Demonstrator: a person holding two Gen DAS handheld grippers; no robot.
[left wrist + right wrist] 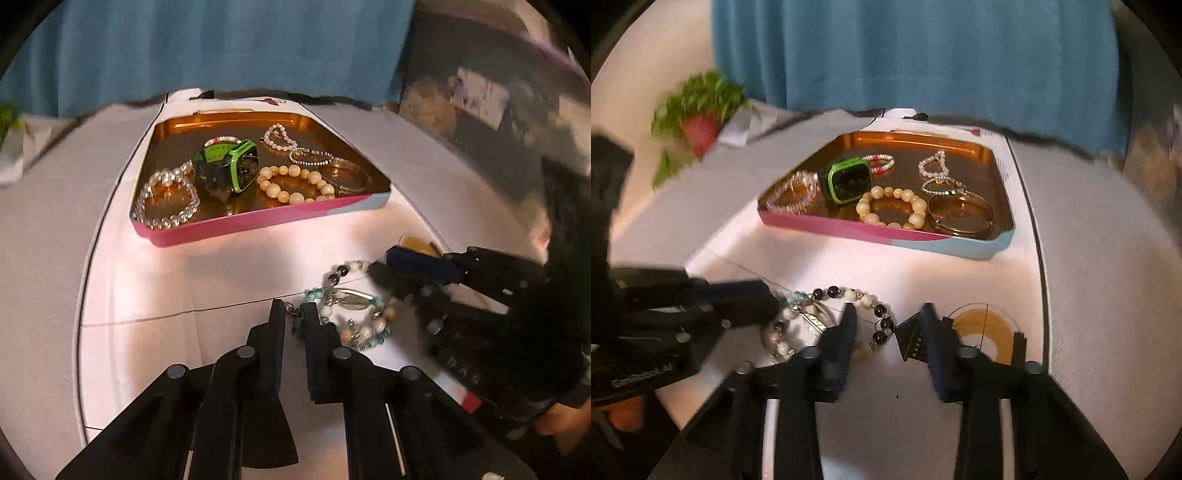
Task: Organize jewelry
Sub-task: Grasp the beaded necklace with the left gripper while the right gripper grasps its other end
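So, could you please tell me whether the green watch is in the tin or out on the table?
In. The green watch lies inside the tin, among the bead bracelets.

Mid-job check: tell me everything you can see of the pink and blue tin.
The tin is a shallow, open, lidless metal tray with a shiny gold inside and low outer walls, pink turning to light blue at one corner. It lies flat on the white table, beyond the loose bracelets. It holds a green watch, bead bracelets and a gold bangle.
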